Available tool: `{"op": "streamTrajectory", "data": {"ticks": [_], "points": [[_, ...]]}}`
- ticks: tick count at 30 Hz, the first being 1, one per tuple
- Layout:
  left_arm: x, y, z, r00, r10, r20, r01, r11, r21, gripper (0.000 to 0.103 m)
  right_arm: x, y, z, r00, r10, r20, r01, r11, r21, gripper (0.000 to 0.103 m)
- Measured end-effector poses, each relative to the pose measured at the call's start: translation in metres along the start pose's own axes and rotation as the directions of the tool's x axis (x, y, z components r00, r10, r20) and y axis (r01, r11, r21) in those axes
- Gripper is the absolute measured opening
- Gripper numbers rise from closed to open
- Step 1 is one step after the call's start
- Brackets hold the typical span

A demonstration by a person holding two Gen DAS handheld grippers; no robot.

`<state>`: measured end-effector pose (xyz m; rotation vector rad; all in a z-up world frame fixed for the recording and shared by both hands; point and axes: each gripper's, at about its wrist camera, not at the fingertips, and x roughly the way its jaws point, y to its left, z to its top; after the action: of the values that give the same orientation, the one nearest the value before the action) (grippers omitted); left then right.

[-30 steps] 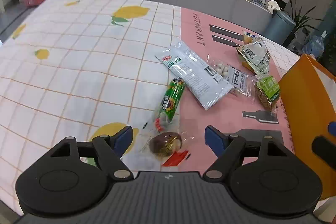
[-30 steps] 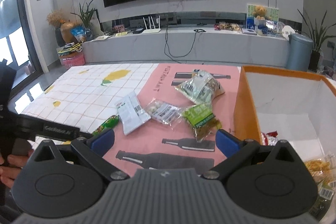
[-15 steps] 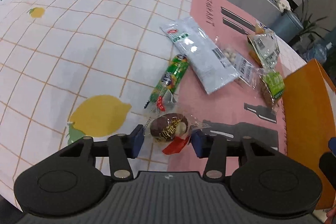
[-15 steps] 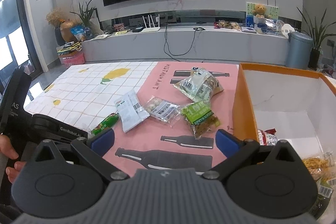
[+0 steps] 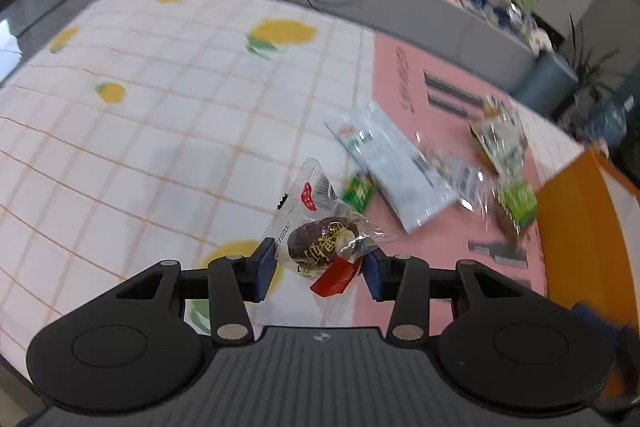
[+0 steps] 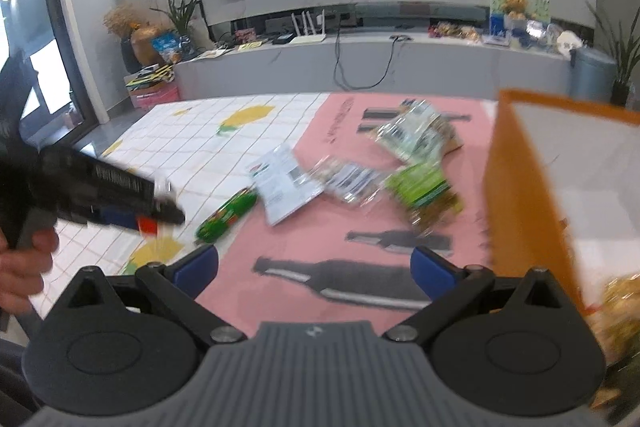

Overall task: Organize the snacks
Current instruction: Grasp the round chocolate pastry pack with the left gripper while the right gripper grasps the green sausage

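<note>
Your left gripper is pinching a clear wrapped snack with a dark round piece inside, and you are holding it lifted above the desk. The two blue pads are pressing on the wrapper from both sides, and the loose ends of the wrapper are sticking out above and below them. So you are doing the carrying step for this one snack: it is already picked up but not yet put away.

Your right gripper is spread wide and is holding nothing. It is hovering over the pink mat, just beside the orange box.

Beyond the left gripper, the other snacks are lying on the mat: a green stick, a long white packet, a small clear packet, a green bag and a silver bag. The orange box is standing at the right of them, and some snacks are already lying inside it, as the right view is showing.

I think the next move is asking you to bring the left gripper to the right, over the wall of the box, and high enough that the hanging wrapper is not catching on the edge. Then open the gripper only when the snack is over the inside. The right gripper is near this path, so keep it apart.
</note>
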<state>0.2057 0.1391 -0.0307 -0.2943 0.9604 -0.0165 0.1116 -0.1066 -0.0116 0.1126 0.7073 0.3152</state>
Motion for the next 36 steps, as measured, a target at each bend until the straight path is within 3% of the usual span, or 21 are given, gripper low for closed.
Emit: {"op": "streamTrajectory", "data": {"ticks": [6, 10, 14, 18, 24, 27, 30, 36], "points": [[-0.013, 0.018, 0.01, 0.999, -0.044, 0.028, 0.045, 0.997, -0.059, 0.051, 0.036, 0.033, -0.02, 0.998, 0.03, -0.049, -0.026, 0.997, 0.074, 0.1], [-0.018, 0.026, 0.015, 0.999, -0.024, 0.036, 0.027, 0.997, -0.075, 0.051, 0.048, 0.06, -0.027, 1.0, 0.019, -0.003, -0.019, 0.997, 0.077, 0.1], [-0.02, 0.044, 0.019, 0.998, -0.058, 0.017, 0.06, 0.989, -0.133, 0.051, 0.068, 0.075, -0.024, 1.0, -0.002, 0.025, -0.001, 0.988, 0.154, 0.1], [-0.022, 0.054, 0.023, 0.999, -0.044, 0.027, 0.047, 0.988, -0.149, 0.051, 0.081, 0.081, -0.017, 0.999, 0.007, 0.052, -0.02, 0.966, 0.257, 0.1], [-0.019, 0.063, 0.025, 1.0, -0.018, 0.017, 0.021, 0.983, -0.185, 0.051, 0.105, 0.087, -0.006, 0.99, -0.134, 0.038, 0.114, 0.933, 0.342, 0.099], [-0.014, 0.068, 0.025, 0.999, -0.031, -0.011, 0.028, 0.974, -0.223, 0.051, 0.119, 0.09, 0.0, 0.981, -0.193, 0.031, 0.172, 0.927, 0.334, 0.084], [-0.014, 0.071, 0.024, 0.999, -0.051, -0.018, 0.046, 0.97, -0.237, 0.051, 0.129, 0.098, 0.005, 0.97, -0.241, 0.029, 0.222, 0.93, 0.291, 0.083], [-0.014, 0.072, 0.024, 0.998, -0.066, -0.017, 0.06, 0.965, -0.255, 0.051, 0.144, 0.118, 0.007, 0.94, -0.339, 0.046, 0.331, 0.935, 0.126, 0.063]]}}
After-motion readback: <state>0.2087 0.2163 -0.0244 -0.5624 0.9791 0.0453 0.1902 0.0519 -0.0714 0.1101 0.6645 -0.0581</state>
